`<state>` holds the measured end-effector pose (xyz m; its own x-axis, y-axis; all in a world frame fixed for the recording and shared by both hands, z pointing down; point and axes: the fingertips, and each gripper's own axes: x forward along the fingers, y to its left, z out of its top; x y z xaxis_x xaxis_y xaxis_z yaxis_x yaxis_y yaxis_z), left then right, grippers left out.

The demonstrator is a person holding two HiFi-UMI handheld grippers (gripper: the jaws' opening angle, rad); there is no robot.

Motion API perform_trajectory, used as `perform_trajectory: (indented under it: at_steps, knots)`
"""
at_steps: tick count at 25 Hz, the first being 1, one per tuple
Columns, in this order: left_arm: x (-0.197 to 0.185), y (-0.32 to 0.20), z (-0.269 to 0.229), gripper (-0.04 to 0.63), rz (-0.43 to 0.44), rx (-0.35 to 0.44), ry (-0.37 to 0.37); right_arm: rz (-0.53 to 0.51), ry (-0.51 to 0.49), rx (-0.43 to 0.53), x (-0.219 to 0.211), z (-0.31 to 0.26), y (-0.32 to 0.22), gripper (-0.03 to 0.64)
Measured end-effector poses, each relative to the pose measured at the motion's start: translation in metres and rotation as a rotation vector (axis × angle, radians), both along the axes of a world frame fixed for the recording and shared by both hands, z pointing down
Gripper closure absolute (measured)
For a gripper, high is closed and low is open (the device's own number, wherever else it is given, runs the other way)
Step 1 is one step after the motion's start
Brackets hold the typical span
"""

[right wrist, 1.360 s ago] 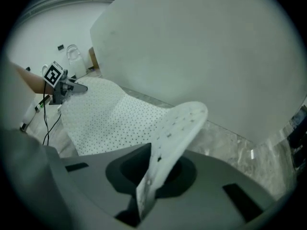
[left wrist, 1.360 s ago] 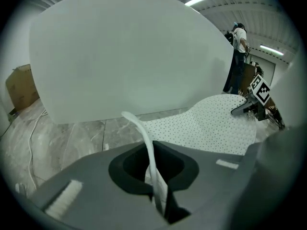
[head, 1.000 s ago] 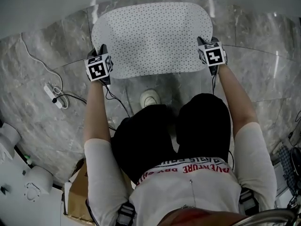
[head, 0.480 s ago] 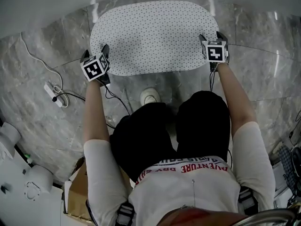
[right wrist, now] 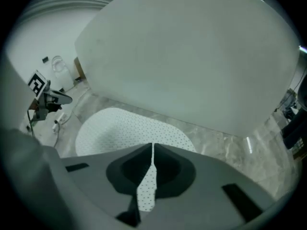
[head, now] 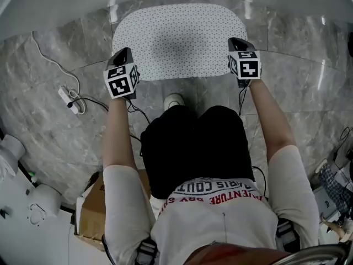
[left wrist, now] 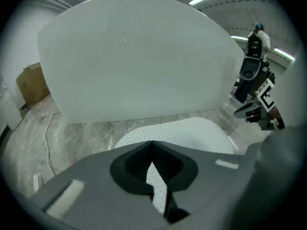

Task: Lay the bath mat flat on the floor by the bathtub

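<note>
The bath mat point(head: 179, 40) lies spread on the marble floor point(head: 60, 142), with its far edge just beside the white wall of the bathtub point(left wrist: 144, 56). I see no fold and no lifted corner on it, so I judge that the laying step is done and the step in hand is the release and the moving away.

The left gripper point(left wrist: 152, 143) hangs above the near left corner of the mat and the right gripper point(right wrist: 152, 145) above its near right edge, both apart from it. The jaws of both have just been closing. The left ones stand fully together, the right ones leave only a thin slit, and nothing is between either pair.

The next move, as I judge it, calls only for checking that the mat is even along the tub. If 1 edge needs pulling, the jaws must first be opened.

As for containers, the inside of the bathtub is not visible. A cardboard box point(head: 91, 214) stands at the near left, and I cannot tell what is in it.
</note>
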<state>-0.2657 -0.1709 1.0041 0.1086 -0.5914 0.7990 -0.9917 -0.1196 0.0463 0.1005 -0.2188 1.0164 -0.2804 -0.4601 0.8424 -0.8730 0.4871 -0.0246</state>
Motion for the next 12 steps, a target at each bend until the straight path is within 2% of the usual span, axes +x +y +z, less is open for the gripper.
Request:
perform_trajectory:
  at_steps: [3, 7, 12]
  knots:
    - [0.031, 0.015, -0.061, 0.584, 0.06, -0.015, 0.057, -0.046, -0.046, -0.017, -0.02, -0.061, 0.02, 0.606]
    - [0.056, 0.018, -0.152, 0.584, 0.104, -0.017, 0.097, -0.085, -0.083, 0.001, -0.04, -0.157, 0.032, 0.606]
    - [0.068, 0.01, -0.268, 0.584, 0.087, 0.015, 0.119, -0.084, -0.124, 0.019, -0.054, -0.276, 0.034, 0.606]
